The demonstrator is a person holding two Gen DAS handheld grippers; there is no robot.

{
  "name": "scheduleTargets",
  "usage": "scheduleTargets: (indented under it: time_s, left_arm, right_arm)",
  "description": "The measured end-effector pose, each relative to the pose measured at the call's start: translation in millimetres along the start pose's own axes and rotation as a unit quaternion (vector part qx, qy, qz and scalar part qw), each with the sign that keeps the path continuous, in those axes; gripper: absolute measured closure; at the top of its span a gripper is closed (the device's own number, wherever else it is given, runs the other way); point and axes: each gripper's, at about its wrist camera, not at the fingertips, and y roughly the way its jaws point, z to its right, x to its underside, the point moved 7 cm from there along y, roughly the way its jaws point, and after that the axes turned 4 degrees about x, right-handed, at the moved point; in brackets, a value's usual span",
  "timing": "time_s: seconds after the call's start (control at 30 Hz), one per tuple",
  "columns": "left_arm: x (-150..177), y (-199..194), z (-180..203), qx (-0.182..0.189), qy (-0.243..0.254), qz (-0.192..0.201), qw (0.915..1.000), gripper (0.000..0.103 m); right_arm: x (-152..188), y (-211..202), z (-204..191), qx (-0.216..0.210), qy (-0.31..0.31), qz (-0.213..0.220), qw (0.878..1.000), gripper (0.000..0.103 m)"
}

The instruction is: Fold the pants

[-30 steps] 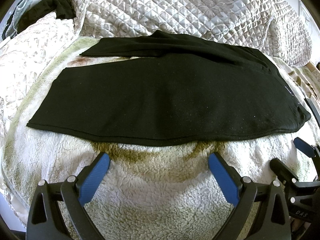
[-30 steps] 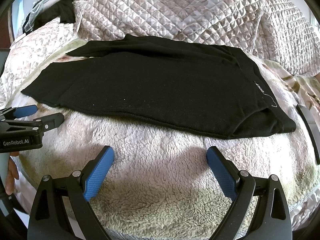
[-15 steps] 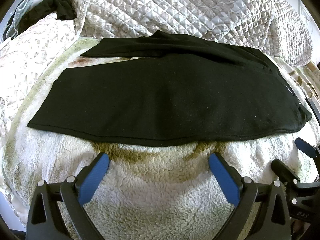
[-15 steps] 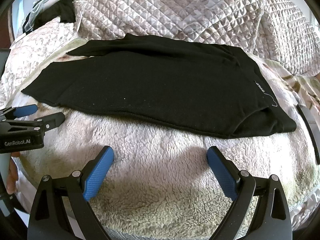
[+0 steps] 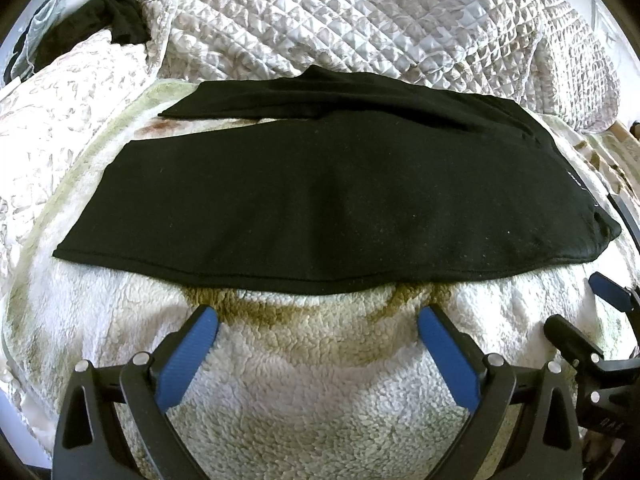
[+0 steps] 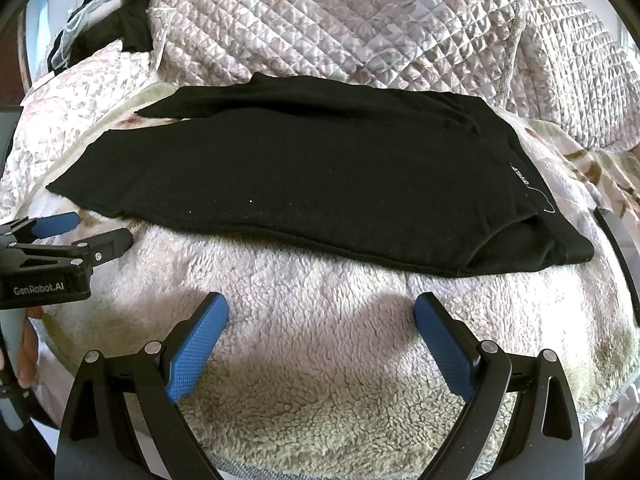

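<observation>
1. A quilted bedspread [image 5: 360,28] is heaped across the back of the bed.
2. In front of it a fleecy cream blanket [image 5: 320,400] covers the bed, with brownish patches in the pile.
3. The black pants [image 5: 320,200] lie flat across that blanket, legs running left, waistband to the right, one leg partly overlapping the other.
4. The left gripper [image 5: 316,344] hovers over the blanket just short of the pants' near hem, fingers spread wide with nothing between them.
5. The right gripper [image 6: 320,332] sits alongside, fingers likewise spread and empty, clear of the cloth.
6. Some dark clothing [image 5: 116,20] is bunched at the far left corner.
</observation>
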Motion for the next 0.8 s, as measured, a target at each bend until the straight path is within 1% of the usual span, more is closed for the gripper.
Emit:
scheduleTargets:
  time_s: [0.3,0.63,0.73,0.77,0.8]
  left_arm:
    - [0.0,-3.5,0.8,0.005,0.003,0.002,1.0,0.001]
    - [-1.2,-9.2,-0.5,0.006,0.001,0.009,0.9999,0.001]
    - [-2.6,-11.9,-2.3,0.007,-0.002,0.014,0.9999,0.001]
    - [-3.0,-12.6,-3.3,0.007,-0.003,0.016,0.9998,0.001]
    - [-3.1,-13.4,-4.4,0.008,-0.005,0.017,0.9998,0.001]
  right_arm:
    - [1.0,-4.3,-0.8,0.003,-0.008,0.001,1.0,0.009]
    - [-0.6,-9.9,2.4,-0.006,0.01,-0.001,1.0,0.011]
    - [-1.1,-10.9,5.0,-0.009,0.017,-0.003,1.0,0.018]
    - [-1.6,-10.5,5.6,-0.011,0.019,-0.004,1.0,0.023]
    - [-1.4,-10.3,6.7,-0.012,0.021,-0.006,1.0,0.024]
